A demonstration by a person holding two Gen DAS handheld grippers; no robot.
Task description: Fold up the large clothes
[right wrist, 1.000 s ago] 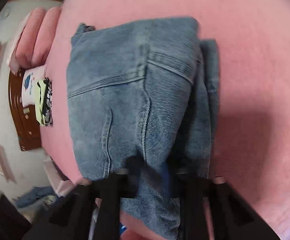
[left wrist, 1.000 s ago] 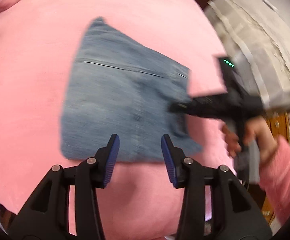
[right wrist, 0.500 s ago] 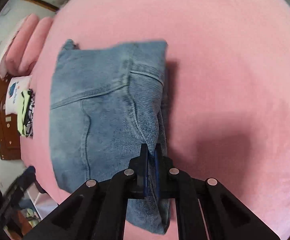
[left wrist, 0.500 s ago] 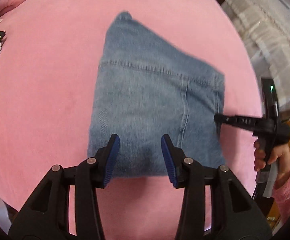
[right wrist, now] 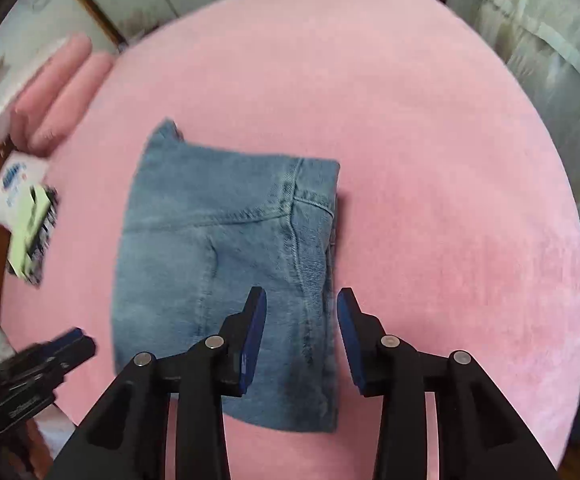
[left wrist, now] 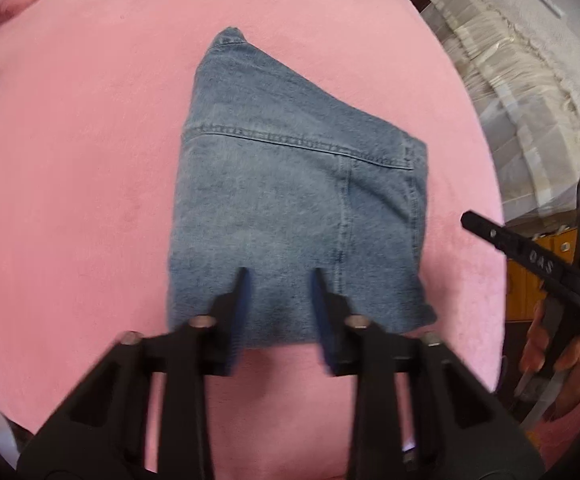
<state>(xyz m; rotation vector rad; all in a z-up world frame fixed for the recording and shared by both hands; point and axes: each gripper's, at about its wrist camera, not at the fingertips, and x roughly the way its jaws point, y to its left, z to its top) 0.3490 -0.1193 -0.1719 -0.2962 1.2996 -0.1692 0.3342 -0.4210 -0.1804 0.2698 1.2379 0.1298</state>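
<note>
Folded blue jeans point(left wrist: 290, 184) lie flat in the middle of a pink bed cover point(left wrist: 90, 160). My left gripper point(left wrist: 281, 280) points down over their near edge; its jaws are closing, with a gap still showing and denim behind it. In the right wrist view the jeans point(right wrist: 218, 248) lie below my right gripper point(right wrist: 301, 304), which hangs above their right edge. Its jaws are opening and hold nothing. The right gripper point(left wrist: 489, 236) also shows at the right of the left wrist view, held by a hand point(left wrist: 545, 352). The left gripper point(right wrist: 70, 348) appears low on the left.
Pink pillows point(right wrist: 62, 88) and a small stack of printed clothes point(right wrist: 26, 216) sit at the bed's far left. A pale pile of bedding point(left wrist: 529, 80) stands beyond the right side, with wooden furniture point(left wrist: 529, 288) below it.
The right gripper let go of the jeans' edge, rose and opened. The left gripper's jaws have narrowed over the near edge. The jeans now lie still.
</note>
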